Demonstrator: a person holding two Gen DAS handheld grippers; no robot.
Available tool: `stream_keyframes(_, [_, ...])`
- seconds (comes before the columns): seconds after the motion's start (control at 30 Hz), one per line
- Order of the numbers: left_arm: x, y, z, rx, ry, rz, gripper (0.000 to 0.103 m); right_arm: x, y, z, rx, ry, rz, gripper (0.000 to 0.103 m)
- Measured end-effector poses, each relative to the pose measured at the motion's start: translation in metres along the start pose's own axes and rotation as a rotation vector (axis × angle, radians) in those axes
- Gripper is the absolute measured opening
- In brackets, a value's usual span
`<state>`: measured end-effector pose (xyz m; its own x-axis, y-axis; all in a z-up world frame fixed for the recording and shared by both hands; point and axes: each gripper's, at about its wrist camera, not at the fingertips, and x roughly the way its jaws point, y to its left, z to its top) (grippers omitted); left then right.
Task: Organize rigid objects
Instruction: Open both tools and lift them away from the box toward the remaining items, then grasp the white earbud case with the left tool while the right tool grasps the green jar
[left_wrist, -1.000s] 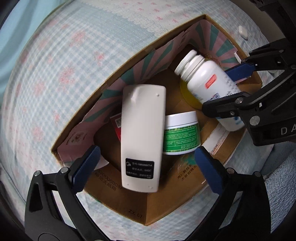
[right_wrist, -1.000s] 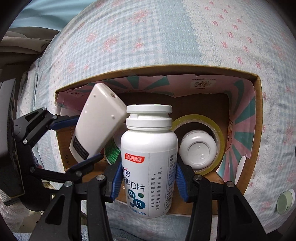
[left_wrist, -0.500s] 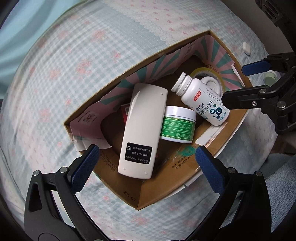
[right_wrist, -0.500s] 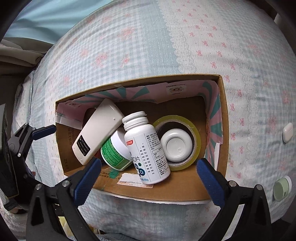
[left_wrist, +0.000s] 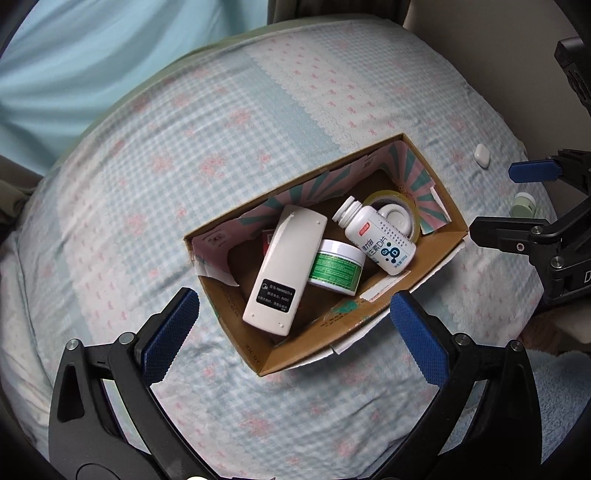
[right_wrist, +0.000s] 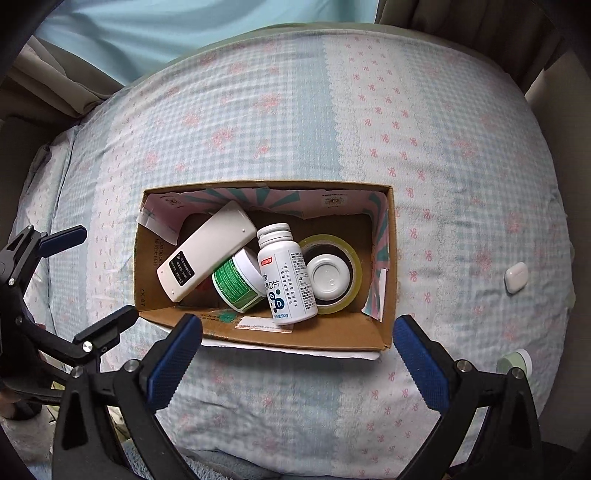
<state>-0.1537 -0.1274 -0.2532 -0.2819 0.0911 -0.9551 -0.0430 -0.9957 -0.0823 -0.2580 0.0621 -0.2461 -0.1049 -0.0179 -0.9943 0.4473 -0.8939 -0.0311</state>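
Both grippers empty, the box loaded below them

The cardboard box (right_wrist: 147, 280) under your wide-spread right gripper (right_wrist: 297, 360) holds the vitamin bottle (right_wrist: 286, 273); next, reach right for the white case (right_wrist: 516, 277), with the left gripper (left_wrist: 291, 338) wide too.

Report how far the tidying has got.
Done: the remote, green jar, pill bottle and tape roll lie in the box. In hand: nothing; left gripper and right gripper are open. Left: the white case and green case on the bed.
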Motion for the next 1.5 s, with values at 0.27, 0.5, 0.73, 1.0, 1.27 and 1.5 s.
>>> stream_keyframes(0.27, [-0.033,-0.043,0.01,0.004,-0.123,-0.03,0.103,-0.069,-0.048,-0.042,0.152,-0.105,-0.102,0.103])
stream_keyframes(0.5, [-0.052,-0.094,0.026,0.027,-0.188,-0.066,0.103,-0.103,-0.119,-0.095,0.325,-0.14,-0.135,0.103])
stream_keyframes(0.73, [-0.055,-0.15,0.045,0.043,-0.197,-0.082,0.103,-0.113,-0.184,-0.134,0.403,-0.151,-0.157,0.103])
stream_keyframes(1.0, [-0.026,-0.23,0.08,0.167,-0.152,-0.094,0.103,-0.095,-0.267,-0.162,0.611,-0.135,-0.061,0.103])
stream_keyframes(1.27, [0.037,-0.321,0.125,0.307,-0.049,-0.106,0.103,-0.05,-0.343,-0.168,0.794,-0.092,0.045,0.103])
stream_keyframes(1.5, [0.124,-0.397,0.164,0.471,0.063,-0.123,0.103,0.011,-0.391,-0.182,1.041,-0.062,0.176,0.103])
